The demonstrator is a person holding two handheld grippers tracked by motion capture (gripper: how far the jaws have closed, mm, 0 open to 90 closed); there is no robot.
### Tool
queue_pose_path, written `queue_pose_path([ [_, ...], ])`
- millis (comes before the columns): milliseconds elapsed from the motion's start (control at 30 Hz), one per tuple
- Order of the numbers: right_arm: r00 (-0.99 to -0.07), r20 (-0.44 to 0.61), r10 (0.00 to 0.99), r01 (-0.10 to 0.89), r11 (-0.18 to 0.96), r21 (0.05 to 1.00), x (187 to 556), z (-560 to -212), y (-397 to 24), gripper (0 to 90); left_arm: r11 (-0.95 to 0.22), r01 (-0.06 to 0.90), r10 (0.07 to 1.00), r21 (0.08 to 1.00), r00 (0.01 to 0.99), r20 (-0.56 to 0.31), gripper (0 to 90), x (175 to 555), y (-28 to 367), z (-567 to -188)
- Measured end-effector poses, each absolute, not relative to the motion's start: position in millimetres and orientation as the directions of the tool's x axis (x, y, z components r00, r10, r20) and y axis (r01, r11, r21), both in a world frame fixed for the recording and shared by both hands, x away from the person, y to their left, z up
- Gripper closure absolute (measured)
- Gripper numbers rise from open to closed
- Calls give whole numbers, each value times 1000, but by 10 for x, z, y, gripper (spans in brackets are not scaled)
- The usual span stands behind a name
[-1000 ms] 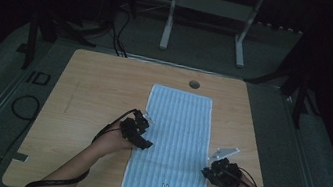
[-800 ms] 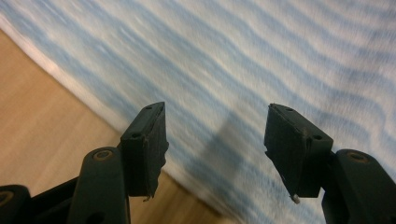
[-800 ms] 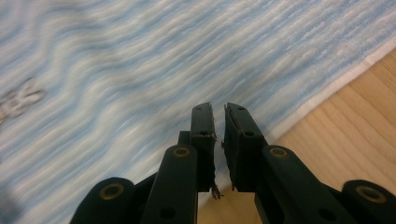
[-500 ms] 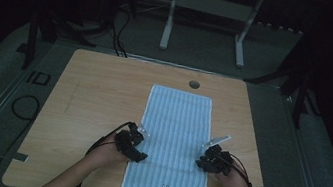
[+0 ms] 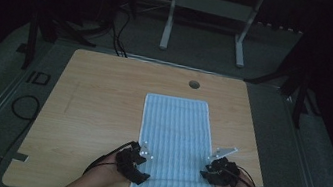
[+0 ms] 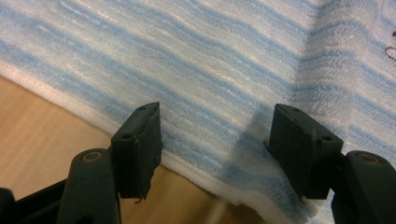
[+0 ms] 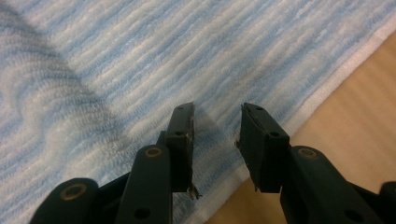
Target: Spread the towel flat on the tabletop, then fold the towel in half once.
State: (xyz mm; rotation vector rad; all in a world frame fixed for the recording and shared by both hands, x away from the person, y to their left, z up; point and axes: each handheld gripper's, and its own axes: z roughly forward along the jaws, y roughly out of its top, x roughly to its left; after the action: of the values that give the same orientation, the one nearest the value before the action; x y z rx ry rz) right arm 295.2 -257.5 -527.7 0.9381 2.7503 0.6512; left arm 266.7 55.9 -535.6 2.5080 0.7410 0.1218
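Blue-and-white striped terry makes up the towel (image 5: 174, 145), which lies flat and lengthwise on the wooden surface (image 5: 95, 112), running from the middle toward 6 o'clock, where its near end hangs at the edge. A small printed figure, perhaps a cartoon animal, sits near that end; it is too small to read, and no legible writing shows on it. Dark marks at the 9 o'clock side of the surface look like the letters "ID".

The left claw (image 5: 141, 163) rests at the towel's 9 o'clock hem, near its lower part. In the left gripper view the left claw (image 6: 217, 149) is spread wide, one jaw over the white hem beside bare wood, the other over the stripes, with nothing between them.

The right claw (image 5: 208, 168) sits at the opposite hem, at 3 o'clock. In the right gripper view the right claw (image 7: 215, 144) is parted by a narrower gap, poised over the towel's (image 7: 140, 60) white border, gripping nothing. A soft wrinkle crosses the cloth at 9 o'clock in that view.

A round hole (image 5: 194, 84) pierces the surface at 12 o'clock, beyond the towel's far end. The person's hands enter from 6 o'clock.
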Motion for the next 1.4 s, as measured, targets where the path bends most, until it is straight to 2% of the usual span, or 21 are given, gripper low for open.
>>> queue_pose_path([
  [267,-796,-1,606,544,715,439,2654,-5271,-2566,619,-744,454,483,490,872,-74,344,2474,564,-5344],
  [300,-801,2,599,541,721,434,2620,-5268,-2561,605,-750,449,471,486,878,-85,344,2429,570,-5332],
  [333,-815,16,579,528,732,430,2576,-5260,-2561,539,-755,442,462,485,883,-85,344,2424,580,-5317],
  [433,-823,7,568,508,731,456,2596,-5184,-2579,510,-756,425,454,499,888,-68,344,2481,629,-5244],
  [533,-830,-22,557,473,725,501,2755,-5007,-2605,507,-730,431,476,531,878,-58,344,2667,700,-5163],
  [600,-838,-26,545,454,723,521,2856,-4935,-2609,507,-726,431,501,536,865,-18,344,2821,732,-5127],
  [733,-852,-40,522,420,727,544,3168,-4854,-2583,512,-713,443,520,543,854,-13,326,3066,736,-5108],
  [767,-851,-43,524,422,729,538,3280,-4882,-2572,512,-714,435,521,548,853,1,296,3191,718,-5109],
  [833,-851,-41,524,426,733,531,3314,-4896,-2569,512,-699,453,545,554,838,2,296,3322,691,-5123],
  [867,-848,-62,527,429,749,504,3452,-4978,-2550,514,-699,456,550,551,835,5,296,3377,676,-5128],
  [1033,-841,-51,539,455,754,474,3678,-5121,-2543,520,-727,435,525,531,851,23,296,3558,602,-5159],
  [1133,-845,-32,534,456,751,479,3735,-5157,-2538,519,-735,446,520,511,854,2,296,3619,588,-5211],
  [1233,-844,-59,533,454,769,450,3763,-5201,-2527,520,-733,467,531,495,847,-13,301,3678,618,-5272],
  [1333,-844,-59,533,463,780,420,3782,-5259,-2535,559,-745,466,529,477,849,-2,337,3692,622,-5346],
  [1400,-838,-9,545,491,762,422,3801,-5262,-2563,594,-745,453,517,490,856,-4,360,3678,624,-5350],
])
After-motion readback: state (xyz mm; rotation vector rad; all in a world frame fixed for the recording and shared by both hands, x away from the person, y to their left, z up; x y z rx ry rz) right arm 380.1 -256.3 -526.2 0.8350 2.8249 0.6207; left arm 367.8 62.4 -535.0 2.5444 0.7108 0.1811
